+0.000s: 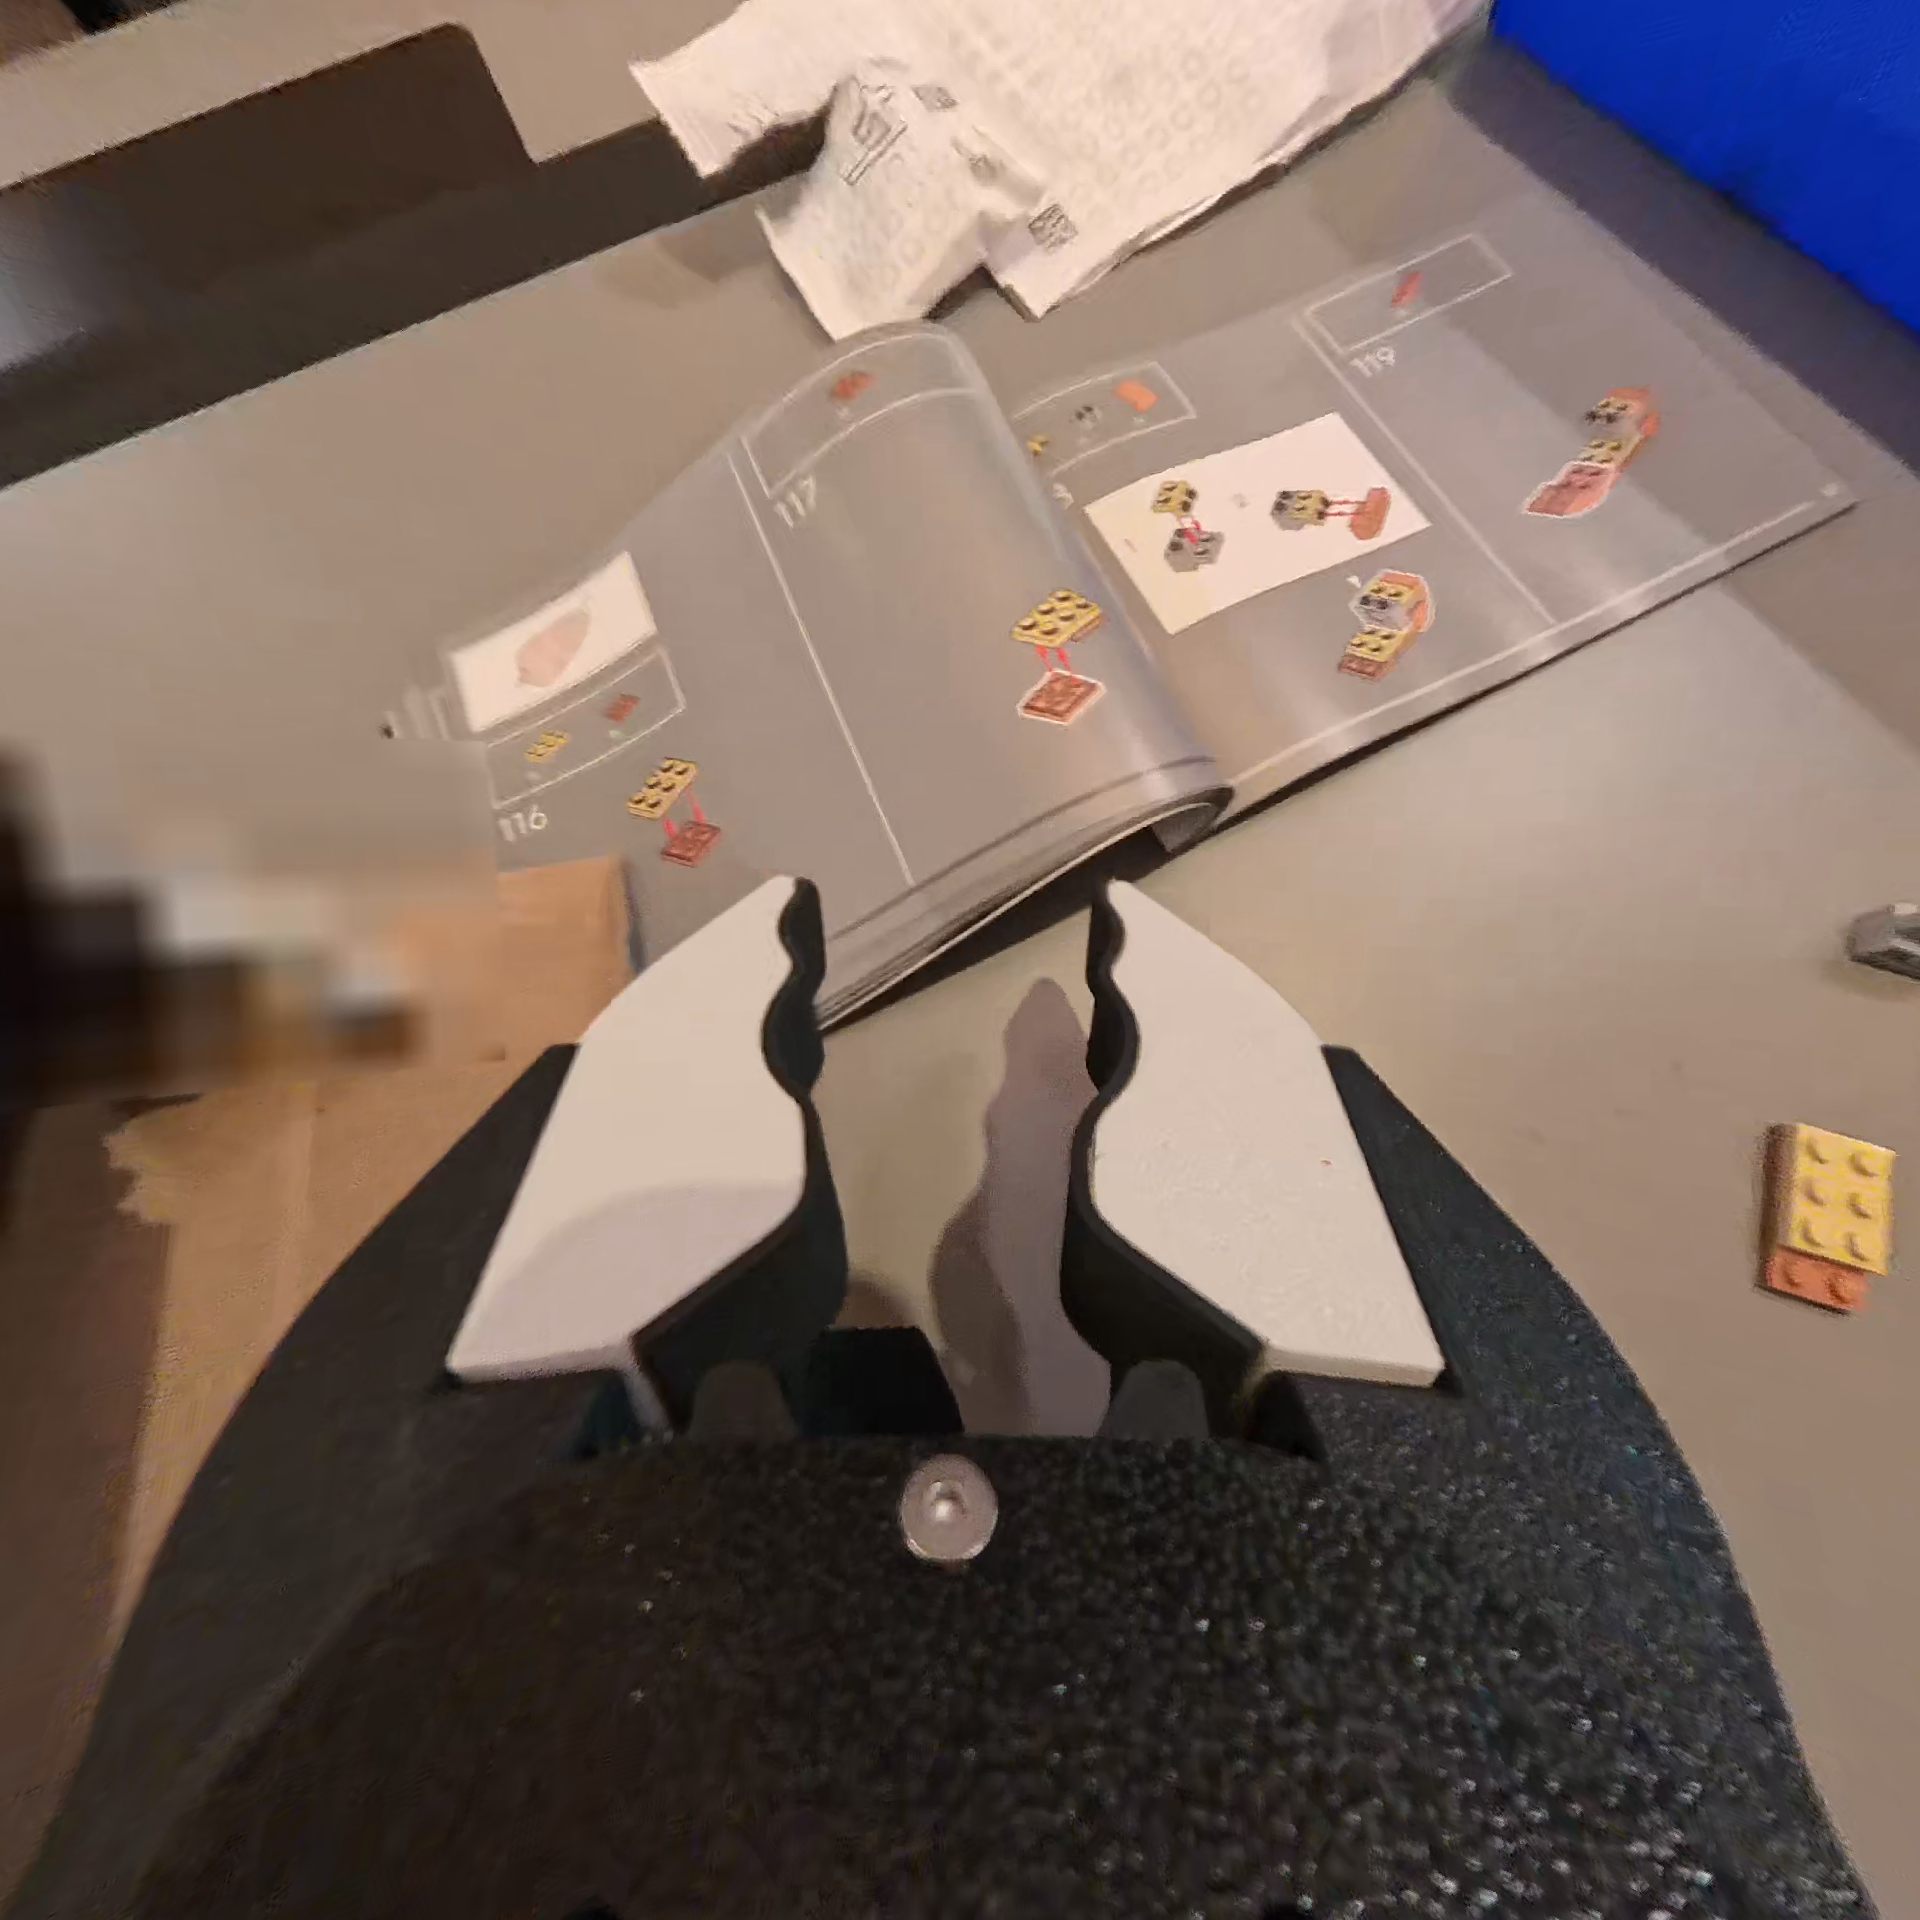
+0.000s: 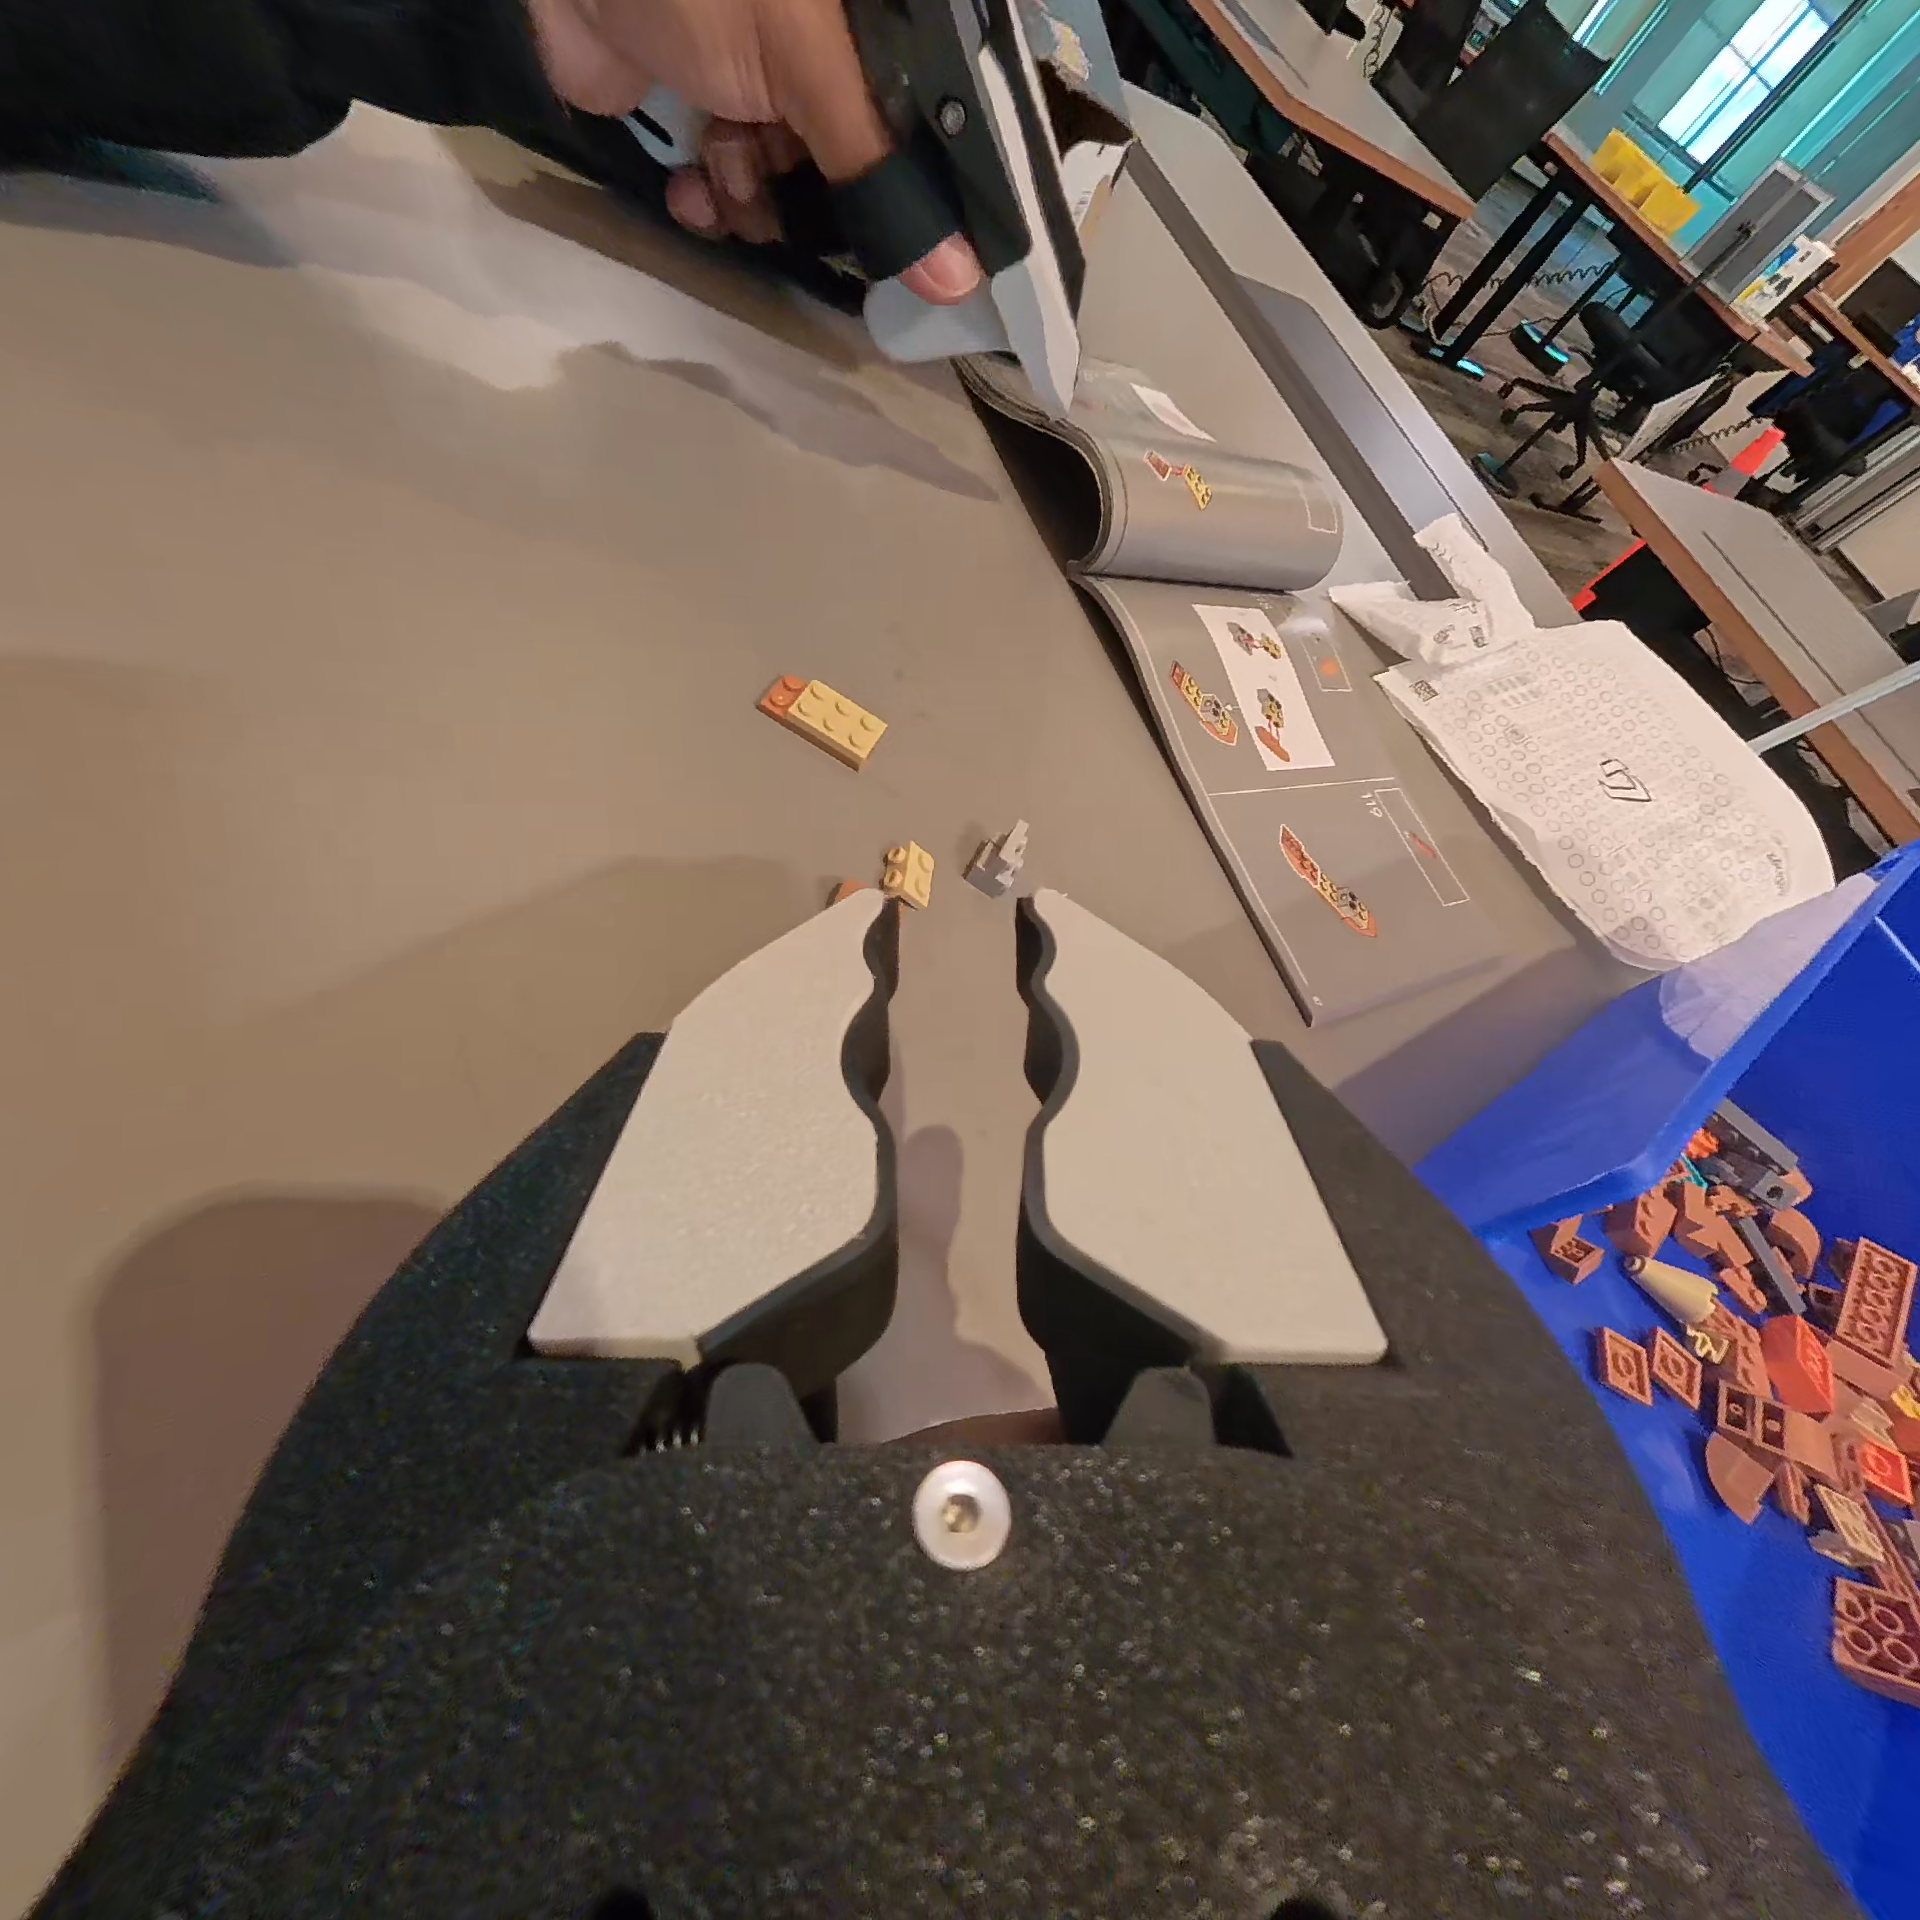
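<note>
**Two hand-held tools over a grey counter with toy bricks and an open booklet**

In the left wrist view, the left tool [image 1: 951, 914] fills the lower centre of the frame, its two pale grey fingers standing wide apart with only bare grey counter [image 1: 1455, 987] between them. Its left fingertip sits just over the near edge of the open grey instruction booklet [image 1: 935, 644], which spreads across the middle of the frame. A crumpled white printed paper sheet [image 1: 987, 156] lies at the upper centre. At the right edge rests a flat tan studded plate stacked on an orange-brown plate [image 1: 1829, 1210].

In the right wrist view, the right tool [image 2: 956, 904] points up from the lower centre, fingers narrowly parted and empty. Just beyond its left fingertip lies a small tan two-stud brick [image 2: 909, 871], with an orange piece [image 2: 847, 891] peeking beside it; just beyond the right fingertip lies a small grey angular brick [image 2: 1000, 860]. None touches the inner pads. A blue plastic bin of mostly brown bricks [image 2: 1558, 1122] sits at the lower right. At the upper centre a person's hand [image 2: 748, 94] holds the other tool at the booklet.
</note>
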A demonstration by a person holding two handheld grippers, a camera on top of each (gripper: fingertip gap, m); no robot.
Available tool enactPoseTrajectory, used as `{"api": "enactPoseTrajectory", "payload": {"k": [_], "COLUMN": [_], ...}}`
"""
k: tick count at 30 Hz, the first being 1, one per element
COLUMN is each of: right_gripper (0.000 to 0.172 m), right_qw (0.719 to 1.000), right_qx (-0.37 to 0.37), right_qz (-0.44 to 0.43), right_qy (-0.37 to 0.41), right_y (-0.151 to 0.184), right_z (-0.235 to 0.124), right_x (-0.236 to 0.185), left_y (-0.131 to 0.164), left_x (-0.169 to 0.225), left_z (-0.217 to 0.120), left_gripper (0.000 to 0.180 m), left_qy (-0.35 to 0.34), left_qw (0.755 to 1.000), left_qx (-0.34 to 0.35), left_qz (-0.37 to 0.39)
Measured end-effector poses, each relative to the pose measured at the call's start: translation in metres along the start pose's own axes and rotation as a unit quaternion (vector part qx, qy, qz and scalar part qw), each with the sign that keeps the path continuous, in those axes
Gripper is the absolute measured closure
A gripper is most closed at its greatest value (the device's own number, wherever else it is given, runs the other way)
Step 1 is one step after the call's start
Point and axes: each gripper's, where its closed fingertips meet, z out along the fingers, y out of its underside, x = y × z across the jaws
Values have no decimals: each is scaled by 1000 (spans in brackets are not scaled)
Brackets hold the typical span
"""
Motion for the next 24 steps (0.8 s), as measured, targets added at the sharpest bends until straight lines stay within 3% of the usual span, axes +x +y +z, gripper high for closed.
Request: {"api": "enactPoseTrajectory", "payload": {"k": [4, 8, 11, 14, 16, 20, 24], "right_gripper": [151, 151, 151, 151, 151, 151, 152], "right_qw": [1000, 1000, 1000, 1000, 1000, 1000, 1000], "right_qx": [-3, -4, -6, -5, -6, -7, -5], "right_qz": [5, 5, 8, 9, 7, 6, 6], "right_qy": [1, 4, 7, 6, 6, 8, 8], "right_y": [1, 2, 3, 2, 3, 3, 2], "right_z": [0, 0, -1, 0, 0, -1, -2], "right_x": [1, 1, 3, 3, 3, 3, 3], "left_y": [-2, -6, -7, 14, 28, 44, 56], "left_x": [4, 21, 75, 137, 159, 155, 160], "left_z": [-4, -14, -30, -37, -37, -27, -20], "left_gripper": [133, 133, 135, 136, 136, 135, 139], "left_qy": [-18, 6, 95, 215, 250, 179, 154], "left_qw": [1000, 1000, 994, 974, 964, 971, 965], "left_qx": [8, 17, 29, -10, -35, -67, -95], "left_qz": [24, 24, 48, 69, 76, 142, 189]}}
